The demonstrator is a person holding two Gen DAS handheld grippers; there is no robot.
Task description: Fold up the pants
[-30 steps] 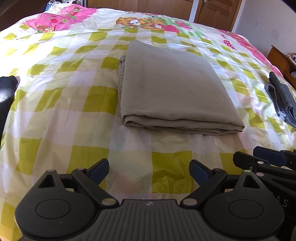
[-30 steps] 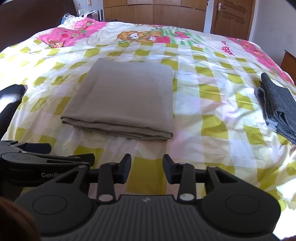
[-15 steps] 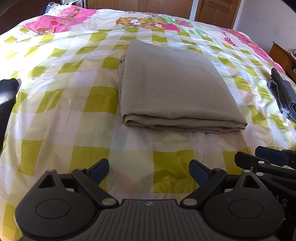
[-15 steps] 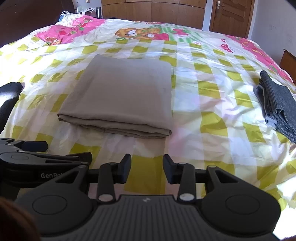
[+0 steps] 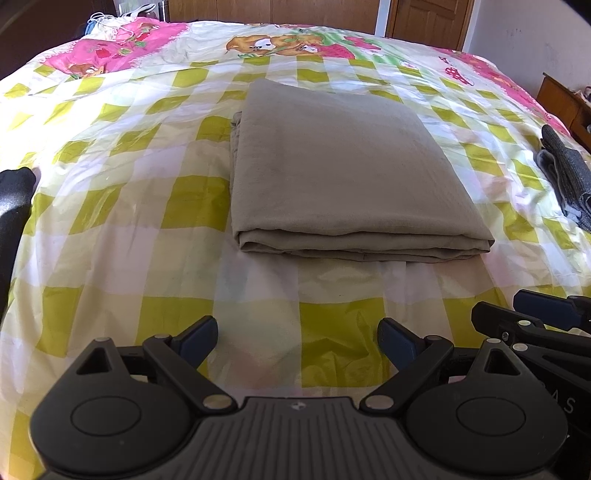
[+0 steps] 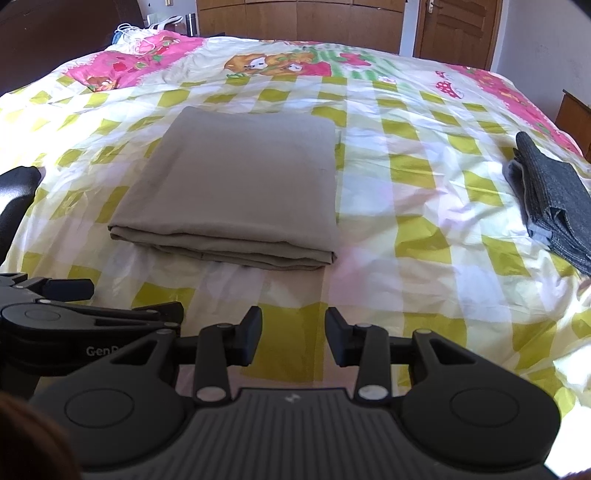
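The khaki pants (image 5: 340, 173) lie folded into a flat rectangle on the checked bedspread (image 5: 122, 221); they also show in the right wrist view (image 6: 236, 195). My left gripper (image 5: 297, 339) is open wide and empty, held over the bedspread short of the fold's near edge. My right gripper (image 6: 293, 338) is open with a narrower gap, empty, near the pants' front right corner. The right gripper also shows at the right edge of the left wrist view (image 5: 535, 325), and the left gripper at the left of the right wrist view (image 6: 92, 306).
Folded dark grey jeans (image 6: 554, 199) lie at the bed's right side. A black garment (image 5: 14, 206) lies at the left edge. Pink printed pillows (image 6: 140, 62) sit at the head. A wooden wardrobe (image 6: 295, 18), a door (image 6: 458, 29) and a side cabinet (image 5: 561, 107) stand beyond.
Both grippers have risen and drawn back a little from the folded pants. The pants have not moved. Both grippers stay open as before.
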